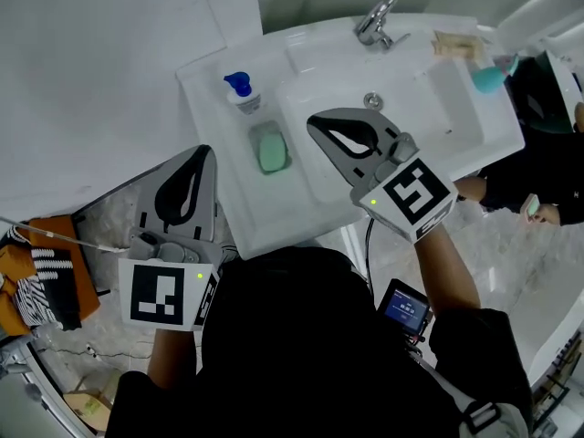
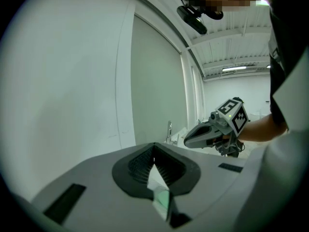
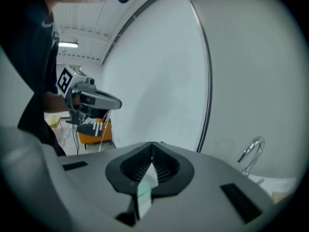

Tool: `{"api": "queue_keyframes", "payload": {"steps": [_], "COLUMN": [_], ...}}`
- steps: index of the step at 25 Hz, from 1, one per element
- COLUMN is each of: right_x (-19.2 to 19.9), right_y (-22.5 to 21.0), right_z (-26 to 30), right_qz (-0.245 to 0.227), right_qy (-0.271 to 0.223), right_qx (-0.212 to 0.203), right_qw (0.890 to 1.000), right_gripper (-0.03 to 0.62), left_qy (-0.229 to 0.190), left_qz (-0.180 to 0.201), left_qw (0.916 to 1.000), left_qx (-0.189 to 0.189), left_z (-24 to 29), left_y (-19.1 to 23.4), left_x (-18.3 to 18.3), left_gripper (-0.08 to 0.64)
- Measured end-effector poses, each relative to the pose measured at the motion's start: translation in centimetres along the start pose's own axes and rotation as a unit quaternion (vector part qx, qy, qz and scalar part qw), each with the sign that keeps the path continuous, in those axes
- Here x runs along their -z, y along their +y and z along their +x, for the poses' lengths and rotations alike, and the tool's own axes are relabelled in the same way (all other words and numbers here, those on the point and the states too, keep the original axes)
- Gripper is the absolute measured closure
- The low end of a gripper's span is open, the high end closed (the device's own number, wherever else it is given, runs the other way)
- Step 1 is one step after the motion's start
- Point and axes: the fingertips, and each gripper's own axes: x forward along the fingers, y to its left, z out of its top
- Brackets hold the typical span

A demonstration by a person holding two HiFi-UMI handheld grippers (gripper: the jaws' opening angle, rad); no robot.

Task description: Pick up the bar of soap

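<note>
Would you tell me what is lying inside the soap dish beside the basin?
A green bar of soap fills the grey dish; the floor beneath the soap is covered.

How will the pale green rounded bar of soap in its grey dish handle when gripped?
The pale green rounded bar of soap looks solid: probably stiff, not fragile. Its smooth rounded edges suggest it may slip from a pinch. Lying flat in the shallow grey dish, it seems unlikely to roll; the dish might shift.

White sink (image 1: 485, 122), faucet (image 1: 376, 18), pump bottle (image 1: 241, 89) (blue cap).
</note>
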Motion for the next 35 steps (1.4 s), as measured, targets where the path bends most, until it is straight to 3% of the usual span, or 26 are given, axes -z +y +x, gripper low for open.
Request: {"api": "queue_keyframes", "payload": {"steps": [5, 10, 14, 18, 20, 24, 26, 29, 31, 33, 35], "right_x": [2.0, 4.9, 6.1, 7.8, 8.8, 10.8, 12.0, 14.1, 14.9, 15.4, 16.4], "right_y": [1.3, 2.1, 2.8, 3.3, 3.3, 3.3, 3.6, 3.4, 3.3, 4.3, 4.8], "right_z": [3.1, 5.2, 6.9, 8.3, 8.9, 10.0, 10.6, 11.2, 11.6, 11.9, 12.2], "right_qz": [-0.093, -0.182, -0.192, -0.198, -0.161, -0.015, 0.046, 0.096, 0.173, 0.268, 0.328], "right_qy": [0.066, 0.152, 0.187, 0.230, 0.253, 0.272, 0.277, 0.289, 0.287, 0.278, 0.266], "right_qx": [-0.038, -0.061, -0.077, -0.095, -0.096, -0.064, -0.050, -0.024, -0.012, -0.009, 0.008], "right_qw": [0.993, 0.970, 0.960, 0.948, 0.949, 0.960, 0.958, 0.952, 0.942, 0.922, 0.906], "right_gripper": [0.586, 0.586, 0.584, 0.529, 0.517, 0.480, 0.456, 0.440, 0.434, 0.405, 0.385], "left_qy": [0.001, -0.009, -0.014, -0.014, -0.016, -0.017, -0.015, -0.013, -0.013, -0.011, -0.010], "left_qz": [-0.020, -0.029, -0.035, -0.045, -0.050, -0.067, -0.075, -0.082, -0.086, -0.091, -0.093], "left_qw": [0.9998, 0.9994, 0.9991, 0.9987, 0.9984, 0.9973, 0.9967, 0.9962, 0.9958, 0.9953, 0.9952], "left_qx": [-0.005, -0.018, -0.020, -0.018, -0.020, -0.025, -0.027, -0.029, -0.030, -0.030, -0.029], "left_z": [0.2, 0.0, -0.1, 0.1, 0.1, -0.1, -0.2, -0.3, -0.3, -0.2, -0.2], "left_y": [1.6, 3.3, 4.5, 5.7, 6.3, 7.1, 7.6, 8.0, 8.2, 8.3, 8.2], "left_x": [0.8, 1.0, 1.3, 1.9, 2.1, 2.8, 3.3, 3.8, 4.1, 4.4, 4.6], "left_gripper": [0.552, 0.552, 0.552, 0.552, 0.552, 0.552, 0.552, 0.552, 0.552, 0.552, 0.552]}}
